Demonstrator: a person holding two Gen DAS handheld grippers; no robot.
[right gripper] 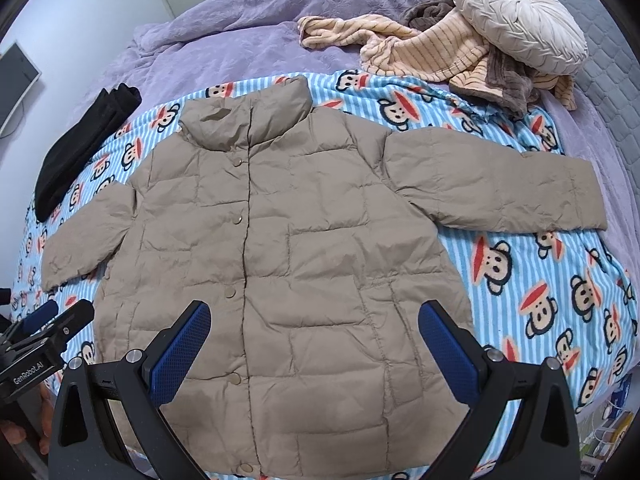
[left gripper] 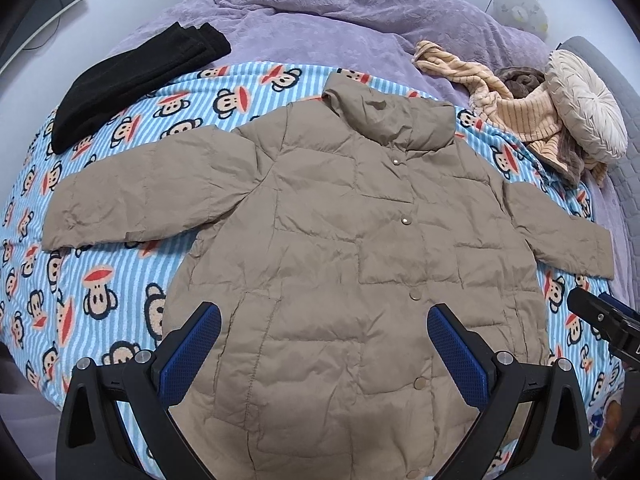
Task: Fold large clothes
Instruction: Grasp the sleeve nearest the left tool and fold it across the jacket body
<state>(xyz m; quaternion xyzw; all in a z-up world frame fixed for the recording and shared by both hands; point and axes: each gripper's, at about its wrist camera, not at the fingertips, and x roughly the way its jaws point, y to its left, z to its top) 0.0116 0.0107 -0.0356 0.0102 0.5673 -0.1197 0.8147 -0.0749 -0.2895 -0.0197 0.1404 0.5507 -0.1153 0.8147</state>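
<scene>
Left wrist view shows the beige puffer jacket [left gripper: 344,248] spread flat, front up and snapped shut, on the monkey-print blanket [left gripper: 100,280] over the bed, both sleeves out. Your left hand-held gripper [left gripper: 324,344] and right hand-held gripper [right gripper: 314,340] hang wide apart and empty above the hem. Pinch one sleeve [right gripper: 500,188] near its cuff and lay it straight across the chest, smoothing trapped air first.

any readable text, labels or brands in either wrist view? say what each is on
"GenRobot.AI": white print on the black body of the left gripper, seen at the lower left edge of the right wrist view.
Items at the lower right edge of the right wrist view: too small and blurred to read.
Jacket, monkey-print blanket: no lettering visible.
</scene>
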